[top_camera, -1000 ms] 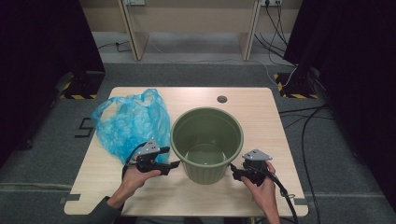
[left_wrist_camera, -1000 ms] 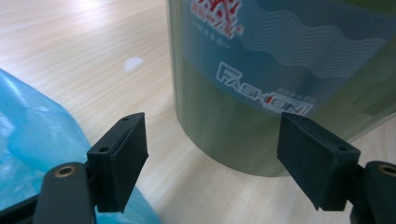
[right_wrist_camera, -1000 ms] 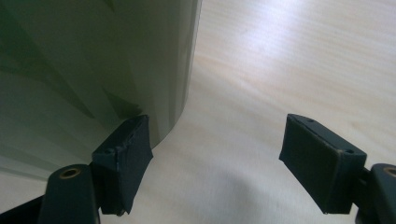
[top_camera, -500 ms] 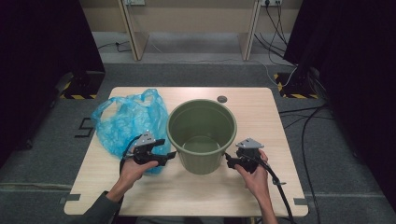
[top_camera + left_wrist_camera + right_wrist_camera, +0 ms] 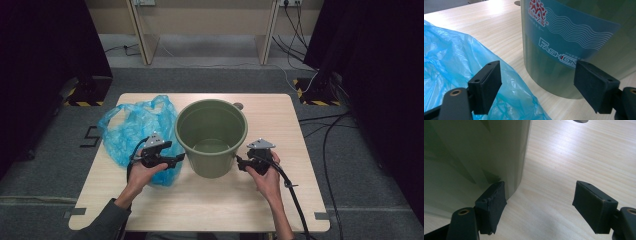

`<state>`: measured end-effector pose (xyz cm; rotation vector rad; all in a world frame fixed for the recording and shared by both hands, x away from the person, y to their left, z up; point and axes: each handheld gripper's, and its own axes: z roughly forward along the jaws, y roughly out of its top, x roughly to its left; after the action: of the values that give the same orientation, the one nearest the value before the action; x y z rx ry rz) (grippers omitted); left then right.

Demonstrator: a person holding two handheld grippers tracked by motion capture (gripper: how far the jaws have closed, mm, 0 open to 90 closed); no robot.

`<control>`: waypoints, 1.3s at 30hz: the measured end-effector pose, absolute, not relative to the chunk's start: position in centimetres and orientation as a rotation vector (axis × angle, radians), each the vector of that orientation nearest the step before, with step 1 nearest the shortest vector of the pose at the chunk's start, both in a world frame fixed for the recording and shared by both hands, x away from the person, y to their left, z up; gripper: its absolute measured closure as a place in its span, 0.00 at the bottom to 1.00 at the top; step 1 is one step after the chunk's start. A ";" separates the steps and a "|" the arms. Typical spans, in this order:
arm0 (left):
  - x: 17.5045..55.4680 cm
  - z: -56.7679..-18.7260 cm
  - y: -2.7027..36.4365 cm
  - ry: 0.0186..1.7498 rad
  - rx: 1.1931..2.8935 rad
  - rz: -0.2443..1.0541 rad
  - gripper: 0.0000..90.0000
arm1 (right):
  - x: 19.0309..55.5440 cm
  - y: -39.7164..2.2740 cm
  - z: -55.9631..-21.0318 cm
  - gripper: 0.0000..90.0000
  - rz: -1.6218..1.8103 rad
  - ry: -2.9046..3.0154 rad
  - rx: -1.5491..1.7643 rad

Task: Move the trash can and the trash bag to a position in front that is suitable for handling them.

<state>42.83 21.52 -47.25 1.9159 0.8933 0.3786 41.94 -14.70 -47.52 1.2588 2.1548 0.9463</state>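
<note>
- Spanning the whole scene, a light wooden table (image 5: 300,150) carries everything; bare tabletop fills the space ahead of the right gripper's jaws.
- Standing upright between the two grippers, an olive-green plastic bucket (image 5: 212,137) has its mouth open to the high view. Its wall bears a pale-blue label (image 5: 574,32) printed with white wave lines, a red emblem and the word "FASHION", which lies straight ahead of the left gripper's jaws.
- Lying crumpled on the table, a translucent blue plastic bag (image 5: 132,132) sits just beside the bucket. It spreads under and ahead of one jaw of the left gripper; whether that jaw touches the film I cannot tell.
- Held in the person's left hand (image 5: 142,175), the left gripper (image 5: 176,159) points at the bucket's lower wall. Its jaws stand wide apart with nothing pinched; bag on one side, bucket wall on the other.
- Held in the person's right hand (image 5: 267,180), the right gripper (image 5: 239,162) sits close against the bucket's opposite side. Its jaws are also apart and grip nothing; one pad (image 5: 492,205) lies right at the foot of the bucket wall, the other is over bare wood.
- Lying ahead of both grippers, beyond the bucket, a small dark round disc (image 5: 238,105) shows in the tabletop.
</note>
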 end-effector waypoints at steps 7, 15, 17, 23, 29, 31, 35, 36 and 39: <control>43.1 -47.5 21.6 0.892 1.915 0.373 0.23 | 42.1 -14.7 -47.6 0.28 0.955 2.152 1.256; 43.2 -47.6 21.5 0.906 1.902 0.381 0.21 | 42.1 -14.7 -47.6 0.27 0.957 2.141 1.254; 43.3 -47.7 21.6 0.908 1.899 0.382 0.21 | 42.1 -14.7 -47.6 0.27 0.959 2.144 1.253; 43.2 -47.4 22.4 0.910 1.892 0.399 0.21 | 41.9 -15.0 -47.4 0.24 0.946 2.142 1.234; 42.6 -47.1 24.6 0.941 1.905 0.409 0.21 | 41.6 -16.1 -47.1 0.24 0.921 2.121 1.246; 42.2 -47.0 25.5 0.943 1.911 0.398 0.21 | 41.4 -16.7 -47.1 0.24 0.914 2.115 1.254; 41.2 -47.0 27.2 0.953 1.926 0.408 0.21 | 40.8 -18.0 -47.3 0.24 0.921 2.101 1.286; 41.0 -47.1 27.5 0.953 1.932 0.407 0.21 | 40.6 -18.4 -47.4 0.24 0.913 2.096 1.295; 40.5 -47.3 28.1 0.953 1.940 0.405 0.21 | 40.3 -19.4 -47.7 0.24 0.909 2.079 1.326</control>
<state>40.49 28.14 -47.28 1.9400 0.9535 0.4047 40.27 -19.45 -47.72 1.3264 2.0789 0.9090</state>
